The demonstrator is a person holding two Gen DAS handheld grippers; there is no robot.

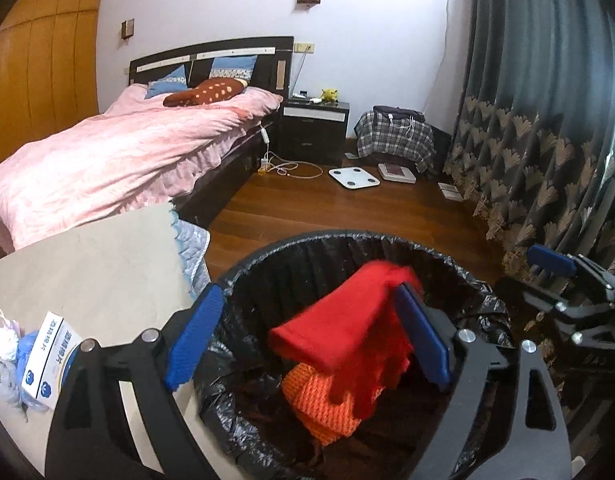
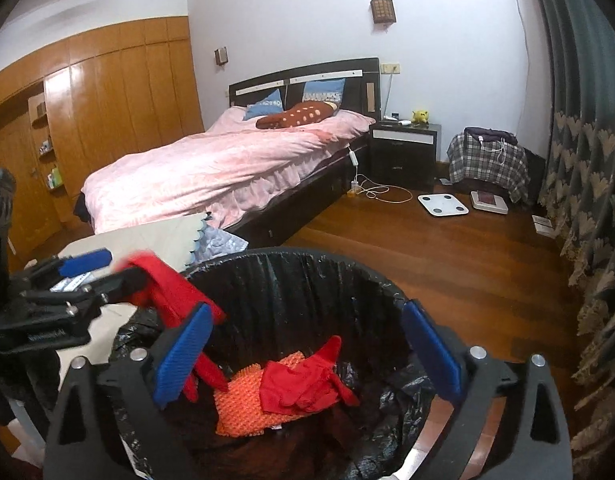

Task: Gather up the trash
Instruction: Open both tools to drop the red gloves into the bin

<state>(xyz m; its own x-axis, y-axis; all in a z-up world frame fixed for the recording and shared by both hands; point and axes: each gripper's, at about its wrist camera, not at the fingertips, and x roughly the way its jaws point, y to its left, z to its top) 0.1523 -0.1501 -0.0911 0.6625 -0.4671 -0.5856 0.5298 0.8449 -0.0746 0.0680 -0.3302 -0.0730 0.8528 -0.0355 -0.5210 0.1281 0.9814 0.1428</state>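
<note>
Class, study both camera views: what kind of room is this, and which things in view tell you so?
Most likely a home bedroom: a bed with pink bedding, a dark nightstand beside it, and a wooden wardrobe wall.

**Printed text in view: one box, not legible**

The only lettering that shows clearly stands on a white and blue cardboard box (image 1: 53, 354) lying at the near left edge of the beige-covered counter (image 1: 107, 272). Its white face carries a line of dark blue Chinese characters running along its length, with a round blue logo at the near end; the characters are too tilted and blurred to read with certainty. In the right wrist view, pale embossed lettering on the black body of the left hand-held gripper (image 2: 81, 276) is too small to make out.
</note>
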